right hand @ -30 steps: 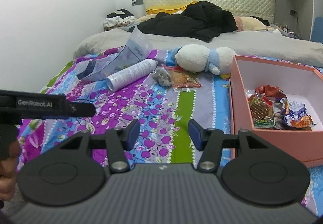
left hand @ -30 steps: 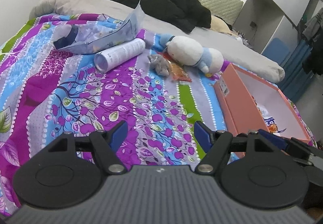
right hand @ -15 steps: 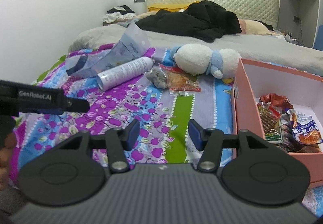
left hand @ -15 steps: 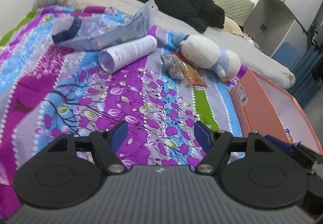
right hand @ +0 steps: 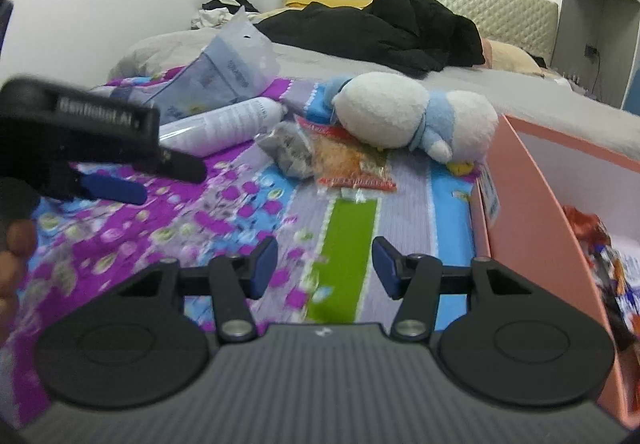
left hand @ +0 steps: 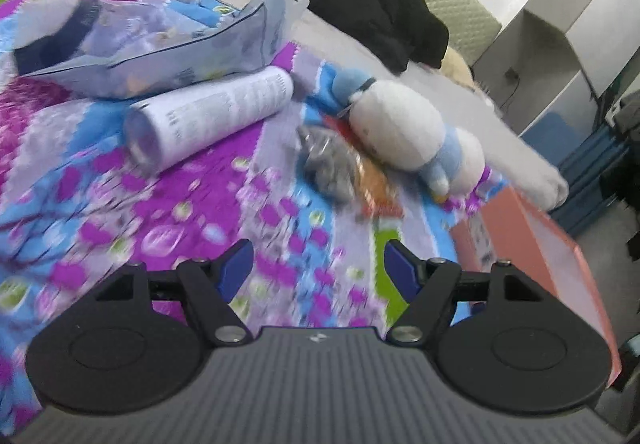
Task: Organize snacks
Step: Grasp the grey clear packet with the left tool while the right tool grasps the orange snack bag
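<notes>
— How do the two grippers stand?

— The left gripper [left hand: 316, 264] has its blue-padded fingers [left hand: 236, 268] spread wide, nothing between them. The right gripper [right hand: 325, 268] is parted too, more narrowly, and likewise holds nothing.

— Which way do they point?

— Both tilt forward and downward. In the right wrist view the left gripper [right hand: 120, 164] shows side-on at the left edge, one blue pad jutting forward — blurred.

— And the person?

— Only a bit of the left hand [right hand: 14, 244] shows at the left edge of that view, wrapped around the handle of its gripper; too blurred for more.
</notes>
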Demonstrator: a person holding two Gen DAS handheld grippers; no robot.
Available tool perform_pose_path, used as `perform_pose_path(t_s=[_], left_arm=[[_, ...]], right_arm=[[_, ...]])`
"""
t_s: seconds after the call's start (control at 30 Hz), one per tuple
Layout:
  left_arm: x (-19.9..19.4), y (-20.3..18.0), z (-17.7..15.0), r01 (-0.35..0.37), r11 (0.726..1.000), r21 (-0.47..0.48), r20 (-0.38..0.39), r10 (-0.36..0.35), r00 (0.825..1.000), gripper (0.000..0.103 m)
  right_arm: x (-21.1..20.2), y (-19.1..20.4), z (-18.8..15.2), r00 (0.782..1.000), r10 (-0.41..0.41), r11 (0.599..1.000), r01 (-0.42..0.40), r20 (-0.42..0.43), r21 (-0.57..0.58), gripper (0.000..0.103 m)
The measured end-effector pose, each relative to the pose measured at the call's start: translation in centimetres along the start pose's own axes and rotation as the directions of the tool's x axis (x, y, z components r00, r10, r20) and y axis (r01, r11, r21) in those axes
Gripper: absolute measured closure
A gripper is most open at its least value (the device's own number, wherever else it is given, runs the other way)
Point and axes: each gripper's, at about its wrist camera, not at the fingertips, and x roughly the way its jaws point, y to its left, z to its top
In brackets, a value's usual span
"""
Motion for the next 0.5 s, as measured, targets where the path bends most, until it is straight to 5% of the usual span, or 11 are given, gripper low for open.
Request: perform_pose_path(t_s=[0.5], left_arm=[[11.4,1.1,4.1,0.074,0.996,-0.052,-0.042,-0.076,0.996,0.028]], right_arm=[[10.9,1.5,1.1,0.997,-0.074,0.963,0.078,0.022,-0.258,0.054]])
